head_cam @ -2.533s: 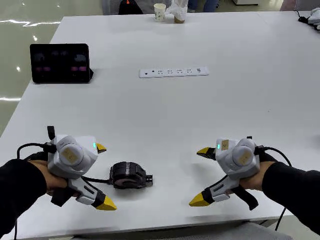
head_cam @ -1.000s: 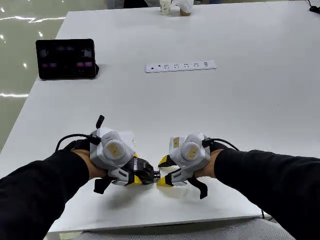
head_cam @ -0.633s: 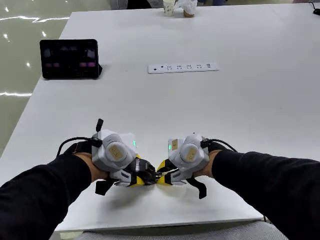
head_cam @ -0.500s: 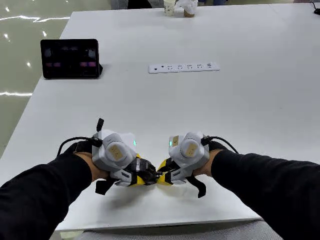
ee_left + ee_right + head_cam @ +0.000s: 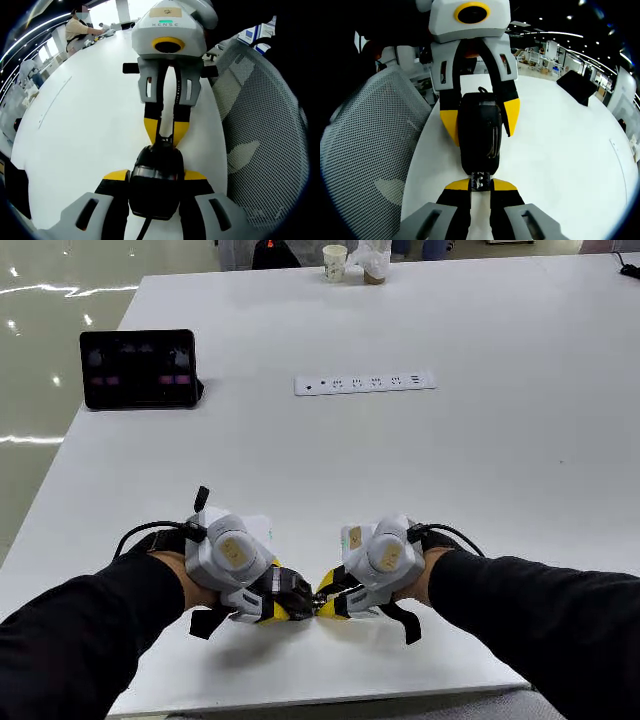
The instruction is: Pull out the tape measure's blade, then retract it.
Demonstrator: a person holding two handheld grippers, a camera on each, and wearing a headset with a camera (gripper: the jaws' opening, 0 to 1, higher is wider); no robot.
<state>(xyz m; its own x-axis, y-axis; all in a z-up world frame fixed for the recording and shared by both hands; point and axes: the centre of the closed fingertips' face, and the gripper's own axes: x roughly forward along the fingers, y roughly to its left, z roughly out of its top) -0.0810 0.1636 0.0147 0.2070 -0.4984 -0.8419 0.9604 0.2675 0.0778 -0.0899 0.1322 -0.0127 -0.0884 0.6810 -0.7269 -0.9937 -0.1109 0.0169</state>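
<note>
Black tape measure (image 5: 156, 195) in L claw (image 5: 156, 175)

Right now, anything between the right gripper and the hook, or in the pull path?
Nothing visible. The right gripper pinches the hook in its jaws; the left gripper clamps the tape measure. The table beyond the right gripper is bare.

Bright, even overhead indoor light. White surface (image 5: 480, 460) near blown out, low contrast. Hard glare streaks on glossy floor (image 5: 40, 330), upper left of head view. Soft faint shadows under left claw (image 5: 278, 592) and right claw (image 5: 326, 598). Gripper views: heavy fisheye bending at edges, background soft; black tape measure (image 5: 479, 132) dark, fairly sharp.
</note>
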